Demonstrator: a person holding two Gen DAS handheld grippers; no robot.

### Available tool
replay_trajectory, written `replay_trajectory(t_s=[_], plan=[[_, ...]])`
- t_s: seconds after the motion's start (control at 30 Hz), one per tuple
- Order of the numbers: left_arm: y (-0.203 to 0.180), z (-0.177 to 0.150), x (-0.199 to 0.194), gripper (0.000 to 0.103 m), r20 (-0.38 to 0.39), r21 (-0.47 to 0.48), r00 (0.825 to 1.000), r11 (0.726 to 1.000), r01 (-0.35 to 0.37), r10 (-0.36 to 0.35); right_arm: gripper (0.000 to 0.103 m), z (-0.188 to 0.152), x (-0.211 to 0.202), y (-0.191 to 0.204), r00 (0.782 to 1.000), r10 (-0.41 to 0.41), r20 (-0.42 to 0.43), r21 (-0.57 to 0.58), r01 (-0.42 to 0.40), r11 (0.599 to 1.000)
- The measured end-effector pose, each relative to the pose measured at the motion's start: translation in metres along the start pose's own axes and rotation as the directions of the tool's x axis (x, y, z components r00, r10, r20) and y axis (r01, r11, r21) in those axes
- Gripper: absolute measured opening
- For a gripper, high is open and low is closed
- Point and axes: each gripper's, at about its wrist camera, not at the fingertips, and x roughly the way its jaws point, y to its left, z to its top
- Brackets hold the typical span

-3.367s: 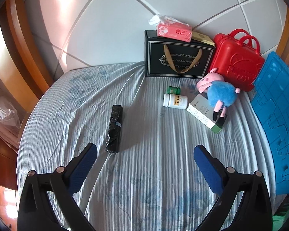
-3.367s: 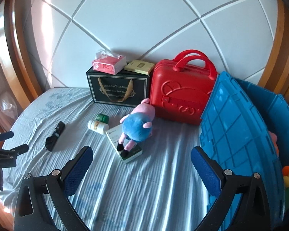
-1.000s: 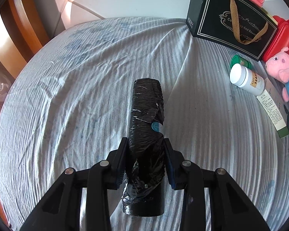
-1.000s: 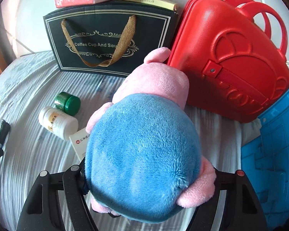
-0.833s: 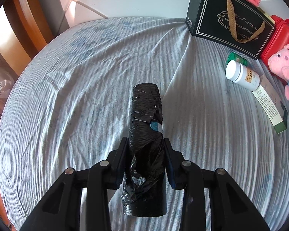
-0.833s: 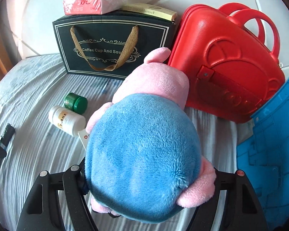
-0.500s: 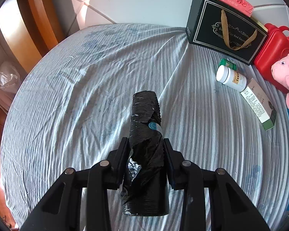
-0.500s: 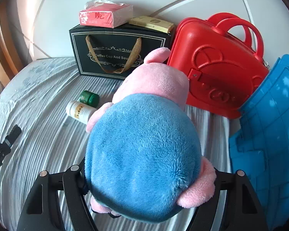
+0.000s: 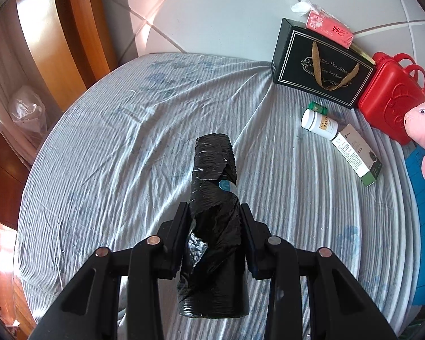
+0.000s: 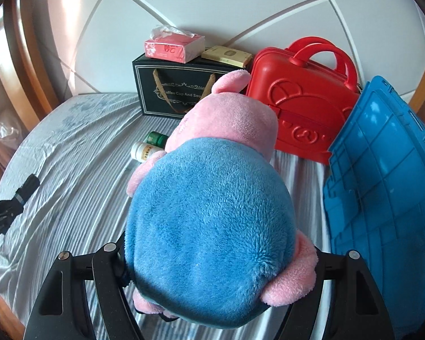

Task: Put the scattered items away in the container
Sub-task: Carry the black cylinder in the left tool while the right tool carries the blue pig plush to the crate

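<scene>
My left gripper (image 9: 214, 221) is shut on a black roll of plastic bags (image 9: 214, 187) and holds it above the striped bed sheet (image 9: 113, 155). My right gripper (image 10: 212, 257) is shut on a pink pig plush in a blue dress (image 10: 212, 212), lifted off the bed; the plush hides the fingertips. The plush also shows at the right edge of the left wrist view (image 9: 423, 124). The blue plastic crate (image 10: 382, 187) stands to the right of the plush. A white pill bottle (image 9: 318, 123), a green-capped jar (image 9: 318, 107) and a white-green box (image 9: 357, 154) lie on the bed.
A black gift bag (image 10: 181, 90) with a pink tissue pack (image 10: 172, 46) and a flat yellow box (image 10: 226, 55) on top stands against the white padded headboard (image 10: 240, 5). A red toy suitcase (image 10: 306, 99) stands beside it. Wooden bed frame (image 9: 70, 28) at the left.
Both grippers closed on their items and have risen and pulled back from the bed. The plush left the white-green box it lay on; the roll left the sheet.
</scene>
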Motion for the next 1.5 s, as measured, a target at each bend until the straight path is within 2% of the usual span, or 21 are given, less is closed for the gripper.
replay_trajectory(t_s=[0.53,0.87,1.2,1.5], plan=[[-0.028,-0.015,-0.102,0.034,0.07,-0.007,0.998,1.0,-0.004,0.005,0.075,-0.041,-0.086,0.009,0.995,0.083,0.058,-0.076,-0.079,0.994],[-0.058,-0.027,-0.159,0.034,0.124,0.011,0.992,1.0,0.005,-0.006,0.076,-0.067,-0.128,-0.005,0.989,0.134,0.07,-0.06,-0.13,0.99],[-0.086,-0.038,-0.189,0.034,0.148,0.025,0.989,1.0,0.005,-0.008,0.076,-0.078,-0.156,-0.011,0.977,0.195,0.083,-0.075,-0.189,0.979],[-0.122,-0.039,-0.227,0.034,0.21,0.042,0.977,0.999,0.023,-0.032,0.076,-0.08,-0.185,-0.028,0.965,0.236,0.117,-0.109,-0.224,0.968]])
